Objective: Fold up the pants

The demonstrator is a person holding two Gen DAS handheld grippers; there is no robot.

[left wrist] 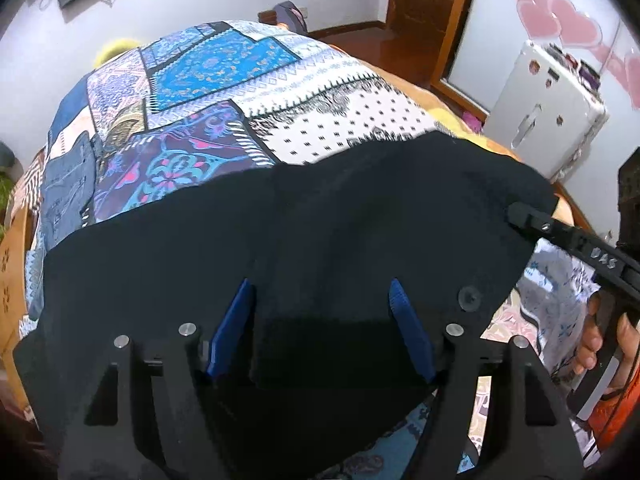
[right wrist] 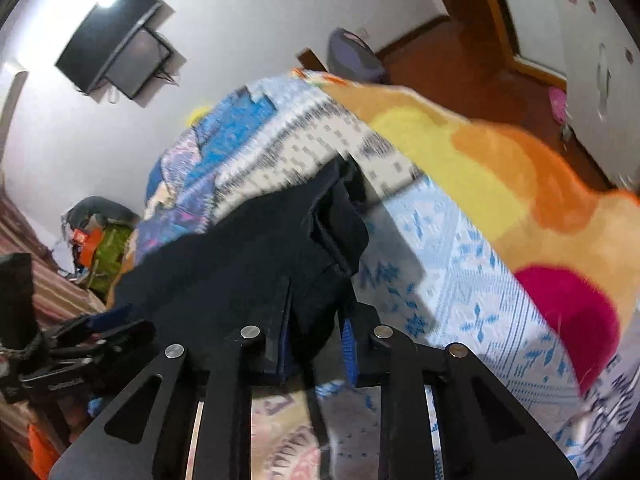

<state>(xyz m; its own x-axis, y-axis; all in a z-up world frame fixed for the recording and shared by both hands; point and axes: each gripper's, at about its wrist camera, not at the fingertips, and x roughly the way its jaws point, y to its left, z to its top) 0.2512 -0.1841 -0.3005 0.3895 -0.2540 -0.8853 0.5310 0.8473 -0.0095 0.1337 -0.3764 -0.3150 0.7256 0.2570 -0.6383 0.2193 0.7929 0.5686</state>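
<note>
Left gripper (left wrist: 320, 332) stands spread over the black pants (left wrist: 320, 220); right gripper (right wrist: 316, 340) pinches their edge

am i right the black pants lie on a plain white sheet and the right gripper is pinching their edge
Not quite: the black pants lie on a patterned blue patchwork bedspread, not a plain white sheet, as the left wrist view shows. The right gripper is indeed pinching their edge.
</note>
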